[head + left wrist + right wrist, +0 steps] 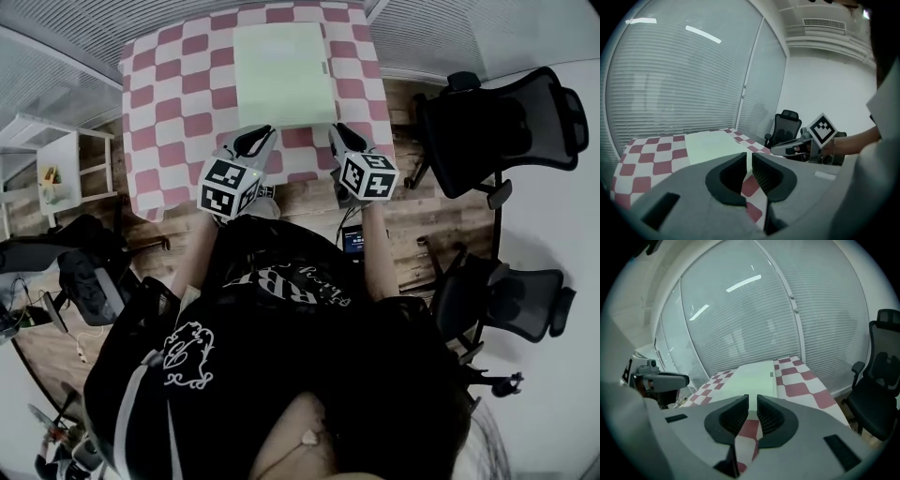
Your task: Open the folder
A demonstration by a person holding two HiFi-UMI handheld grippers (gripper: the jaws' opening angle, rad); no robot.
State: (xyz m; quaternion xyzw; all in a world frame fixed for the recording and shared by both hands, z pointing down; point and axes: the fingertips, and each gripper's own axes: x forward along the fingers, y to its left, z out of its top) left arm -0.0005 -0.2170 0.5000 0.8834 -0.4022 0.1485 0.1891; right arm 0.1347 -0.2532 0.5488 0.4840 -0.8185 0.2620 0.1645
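A pale green folder (pixel 281 75) lies flat and closed on the table with the red-and-white checked cloth (pixel 169 103). My left gripper (pixel 255 141) hovers at the table's near edge, just short of the folder's near left corner, jaws shut and empty. My right gripper (pixel 349 139) is level with it by the near right corner, also shut and empty. The left gripper view looks past the left gripper (pixel 749 157) at the folder (pixel 712 146) ahead and the right gripper (pixel 797 147) alongside. In the right gripper view, the folder (pixel 754 378) lies beyond the right gripper (pixel 753 399).
Two black office chairs (pixel 506 117) (pixel 511 300) stand on the wooden floor to the right of the table. A white shelf unit (pixel 66 169) is at the left. Windows with blinds (pixel 684 70) run behind the table's far side.
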